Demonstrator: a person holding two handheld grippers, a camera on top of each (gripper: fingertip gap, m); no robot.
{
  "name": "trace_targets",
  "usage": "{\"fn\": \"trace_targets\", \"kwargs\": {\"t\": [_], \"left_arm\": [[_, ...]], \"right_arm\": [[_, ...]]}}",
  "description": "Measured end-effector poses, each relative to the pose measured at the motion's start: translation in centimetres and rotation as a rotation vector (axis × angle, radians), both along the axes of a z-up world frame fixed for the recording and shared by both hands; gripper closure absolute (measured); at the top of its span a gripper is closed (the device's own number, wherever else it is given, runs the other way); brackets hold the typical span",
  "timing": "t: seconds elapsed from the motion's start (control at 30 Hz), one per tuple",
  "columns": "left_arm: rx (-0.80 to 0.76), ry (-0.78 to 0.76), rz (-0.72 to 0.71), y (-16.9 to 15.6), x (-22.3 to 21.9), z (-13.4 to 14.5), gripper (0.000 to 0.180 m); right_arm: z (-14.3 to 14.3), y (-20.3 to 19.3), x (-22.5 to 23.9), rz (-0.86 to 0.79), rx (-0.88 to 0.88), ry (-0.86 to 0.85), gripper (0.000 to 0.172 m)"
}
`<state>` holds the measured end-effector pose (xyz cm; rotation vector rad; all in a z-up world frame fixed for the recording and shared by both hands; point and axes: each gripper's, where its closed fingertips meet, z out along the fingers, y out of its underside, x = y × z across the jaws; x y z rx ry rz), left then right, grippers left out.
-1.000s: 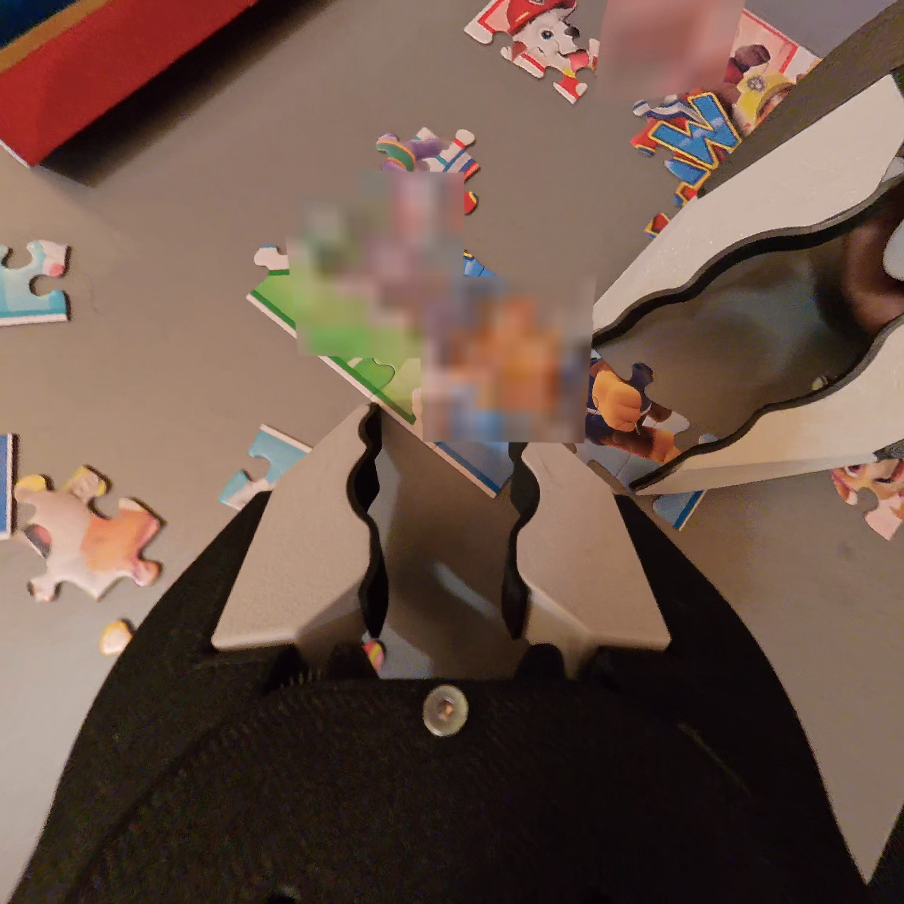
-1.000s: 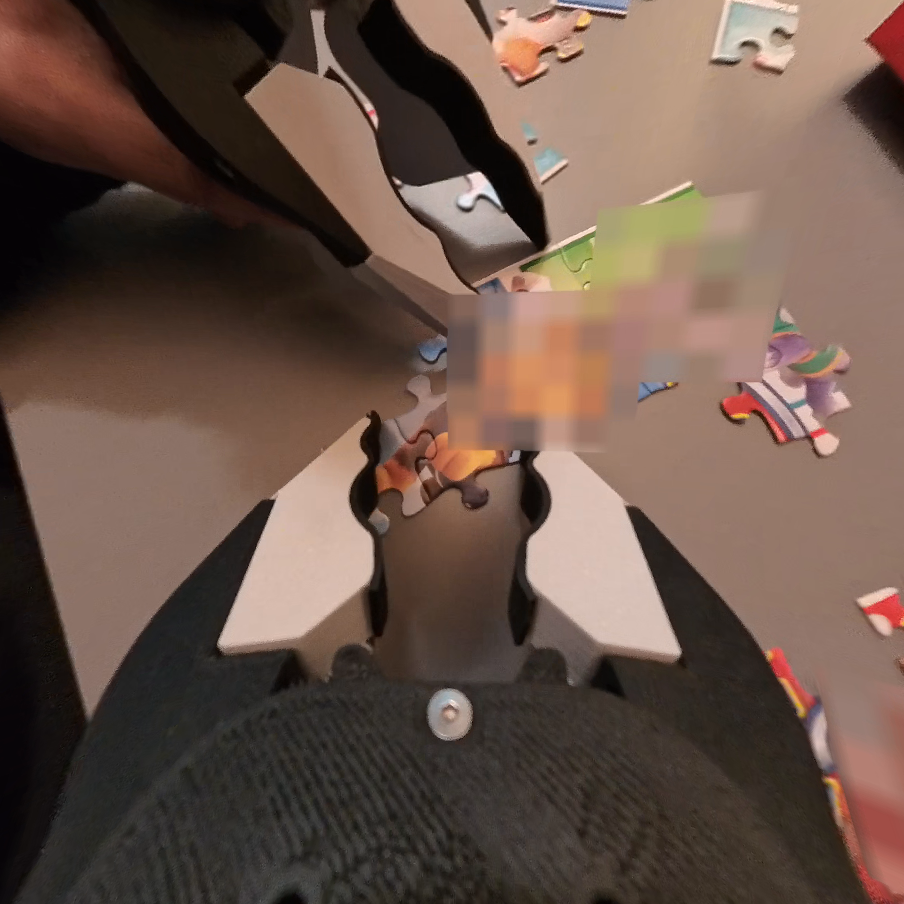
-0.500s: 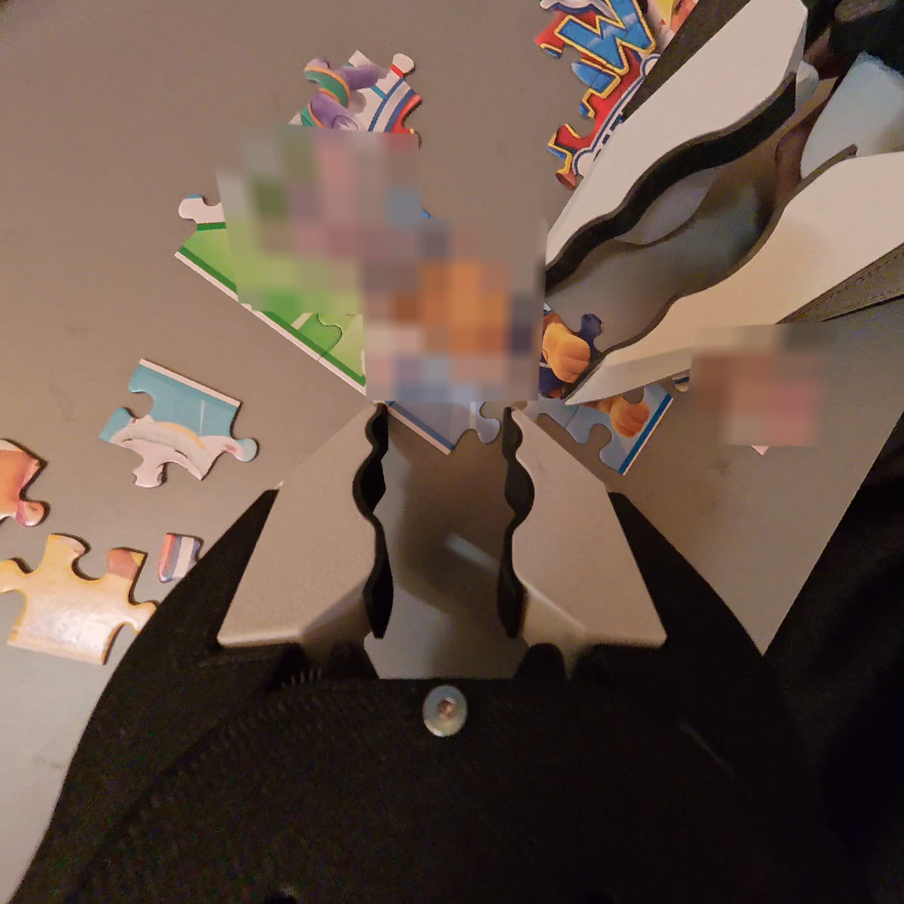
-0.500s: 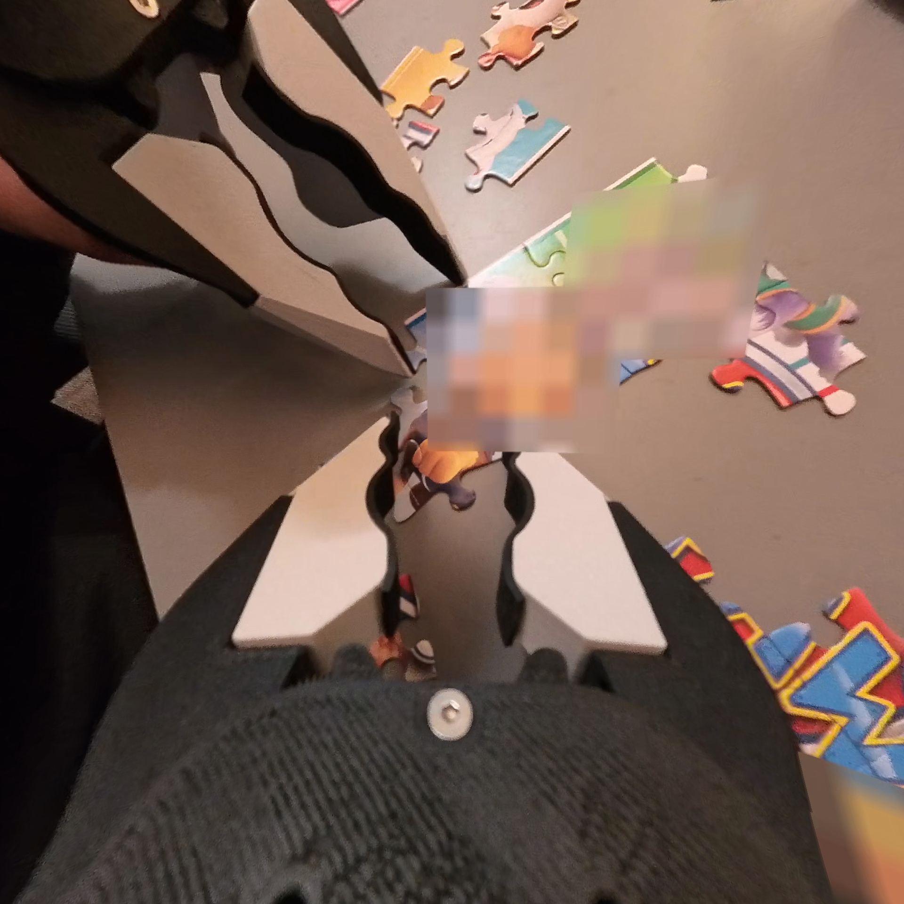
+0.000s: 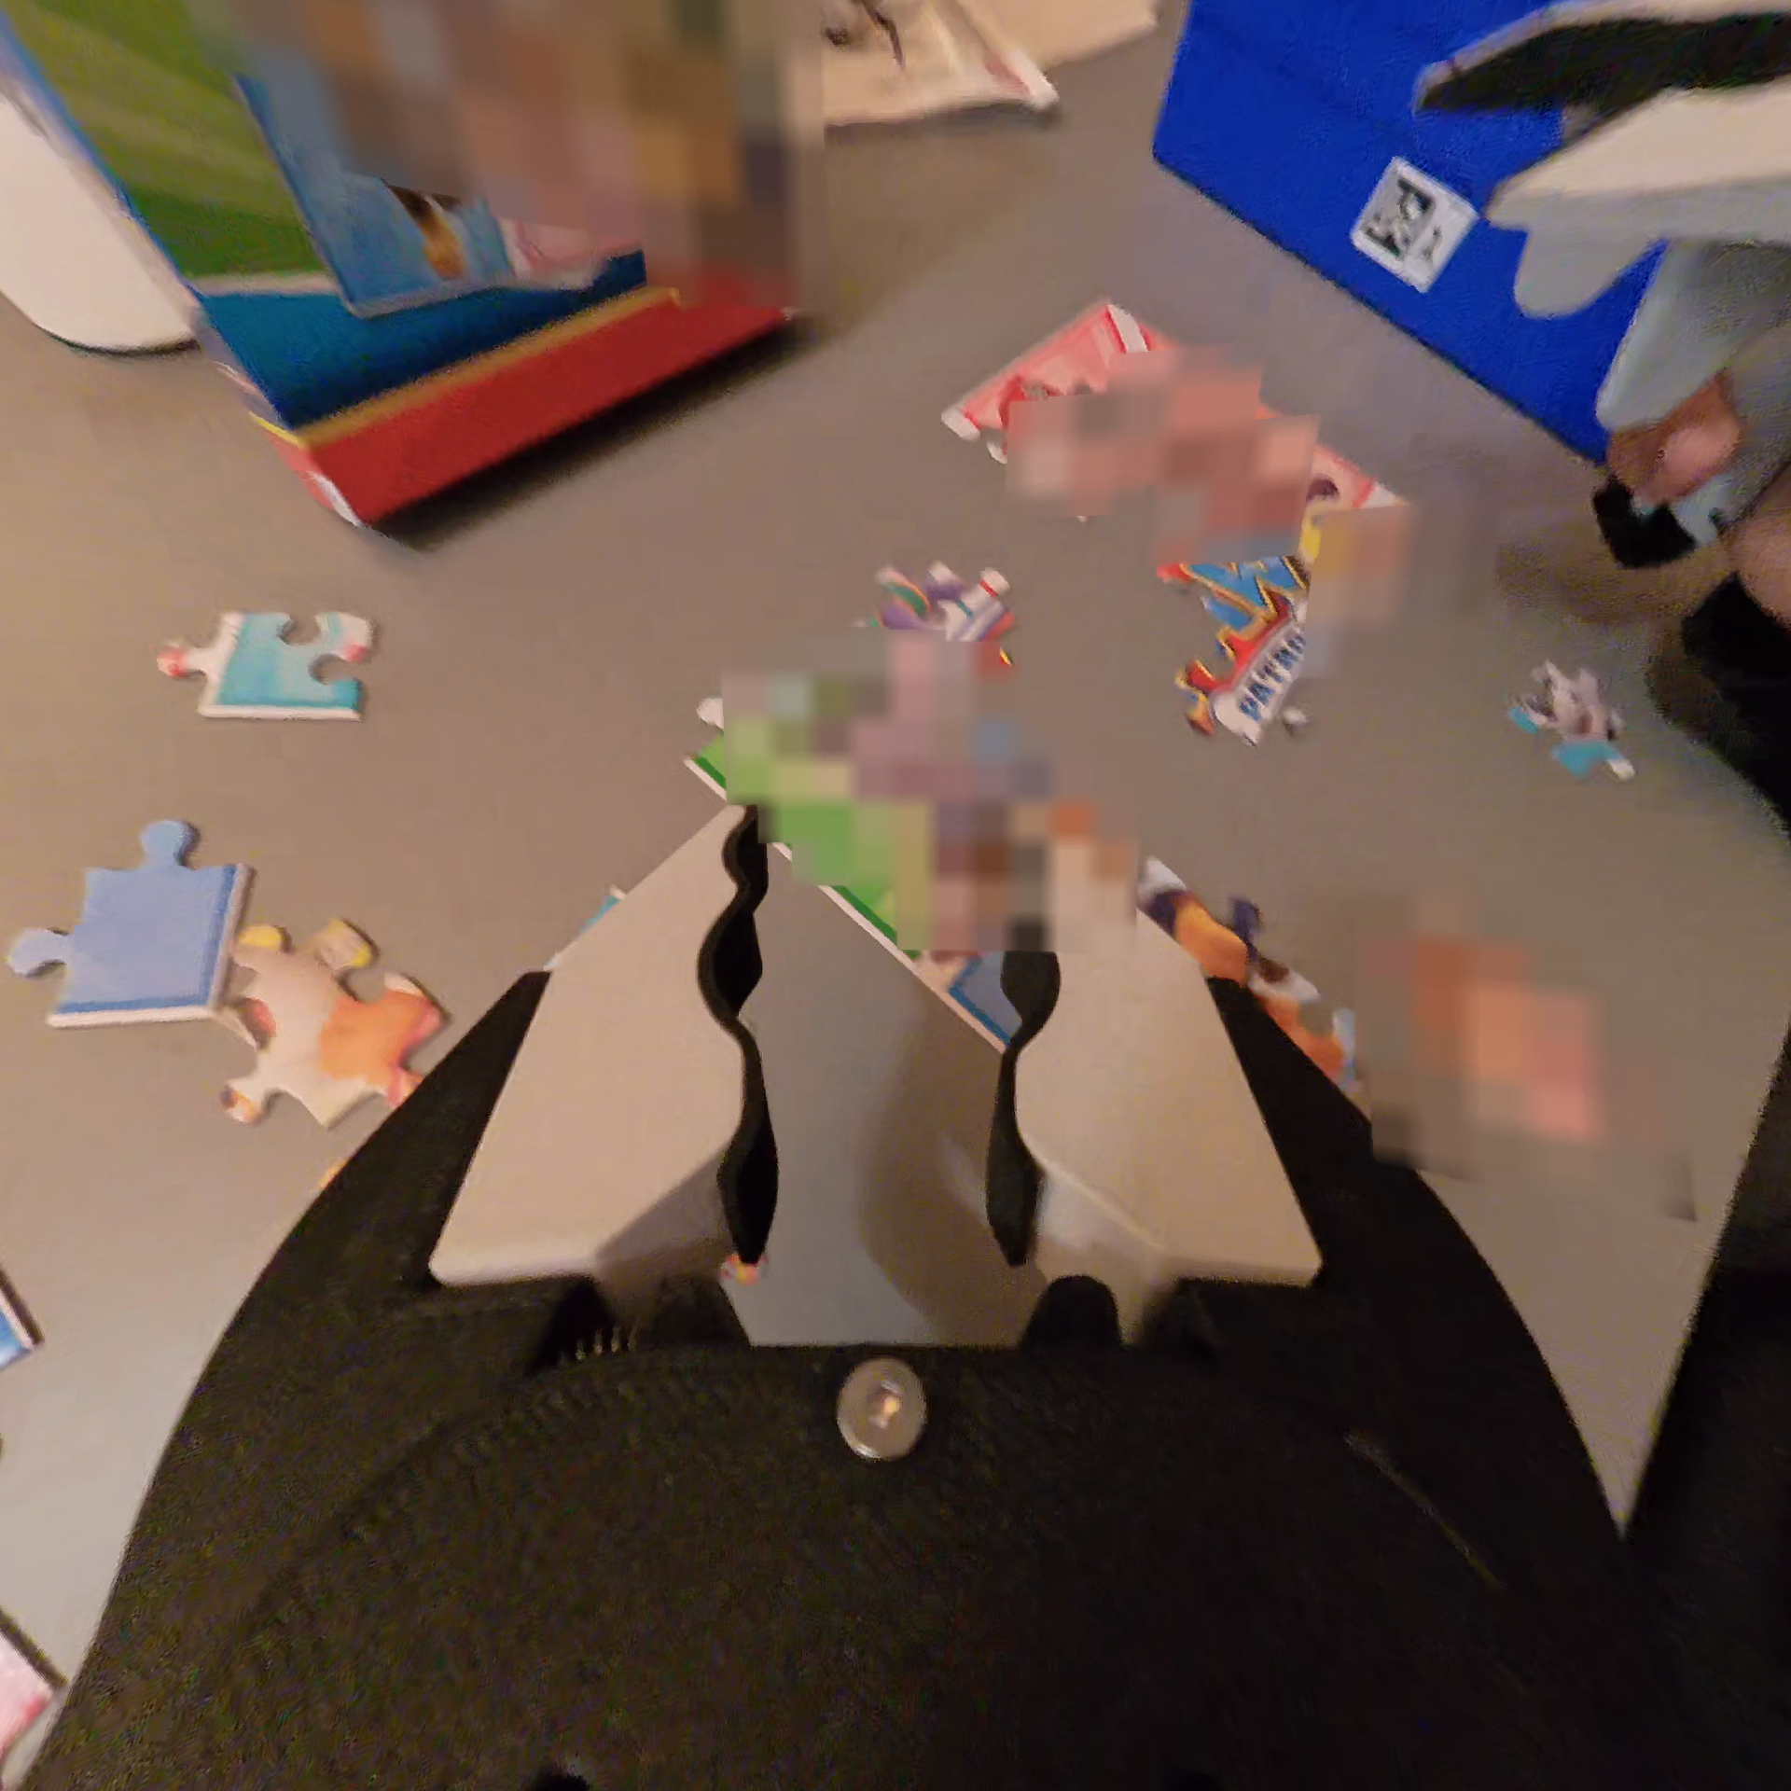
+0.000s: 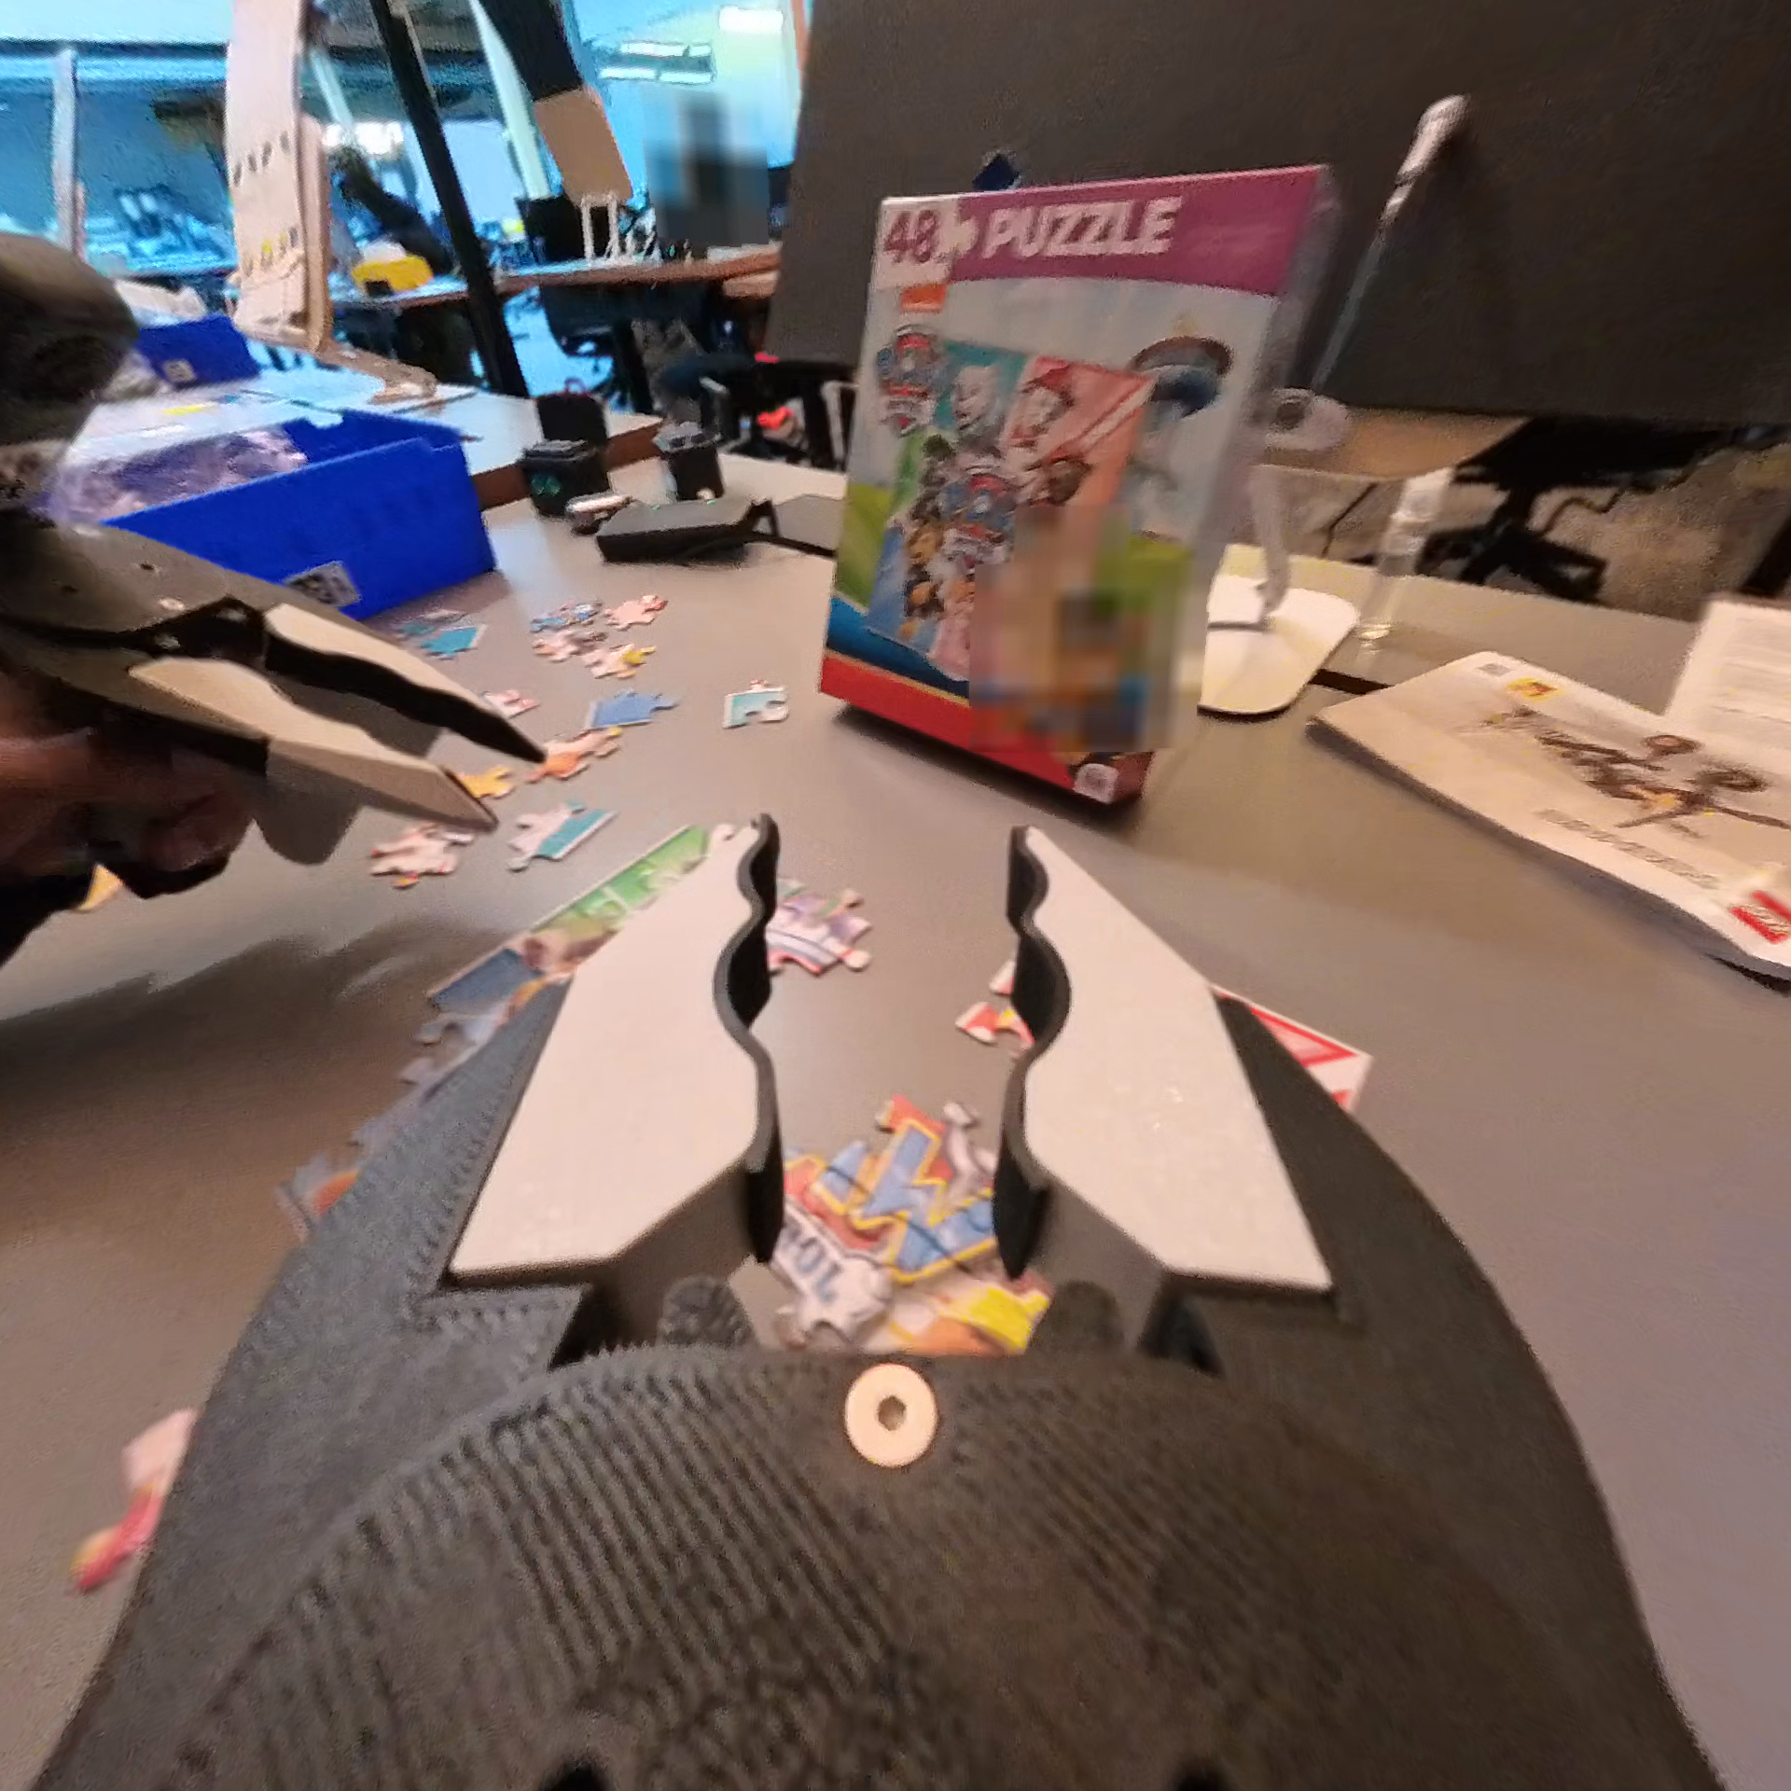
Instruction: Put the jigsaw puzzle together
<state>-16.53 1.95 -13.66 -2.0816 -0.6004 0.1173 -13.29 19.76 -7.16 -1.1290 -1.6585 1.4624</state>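
My left gripper [image 5: 882, 872] is open and empty, held above a joined puzzle section with a green border [image 5: 712, 766]. Its right fingertip is hidden behind a blurred patch. An orange and purple piece [image 5: 1241, 950] lies at that section's right end. My right gripper [image 6: 892, 838] is open and empty, raised over the grey table [image 6: 1357, 969]. Under it lie a joined section in red, blue and yellow [image 6: 892, 1202] and a purple striped piece [image 6: 814, 930]. The joined green-bordered section [image 6: 601, 901] lies to its left. The left gripper [image 6: 485, 785] also shows there, open. The right gripper [image 5: 1599, 145] shows at the top right of the left wrist view.
A puzzle box [image 6: 1056, 465] stands upright ahead, also in the left wrist view [image 5: 485, 388]. A blue bin [image 6: 310, 514] sits far left. Loose pieces [image 5: 281, 669] [image 5: 145, 940] [image 5: 329, 1027] lie scattered on the left. A booklet [image 6: 1570, 775] lies on the right, a white stand base [image 6: 1270, 649] behind the box.
Both grippers have lifted and drawn back from the joined section. The orange piece that stood between my right fingers now lies on the table by that section. The right gripper has tilted up.
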Motion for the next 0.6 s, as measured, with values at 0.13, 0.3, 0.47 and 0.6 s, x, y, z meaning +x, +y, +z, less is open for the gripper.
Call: {"fn": "trace_targets", "kwargs": {"t": [0.13,0.3,0.47,0.6], "left_arm": [[0.031,-0.006,0.059,0.9,-4.1,-0.5,0.135],[0.115,0.014,0.120,0.5,-6.7,-0.4,0.135],[0.140,0.087,0.144,-1.2,-6.9,0.0,0.134],[0.144,0.133,0.221,-2.2,-8.2,0.5,0.112]], "right_arm": [[-0.9,4.6,1.0,-0.164,0.104,0.070,0.134],[0.2,7.6,2.8,-0.263,0.153,0.195,0.140],[-1.3,6.8,2.3,-0.163,0.027,0.112,0.127],[-2.1,6.3,2.1,-0.146,0.059,0.084,0.124]]}}
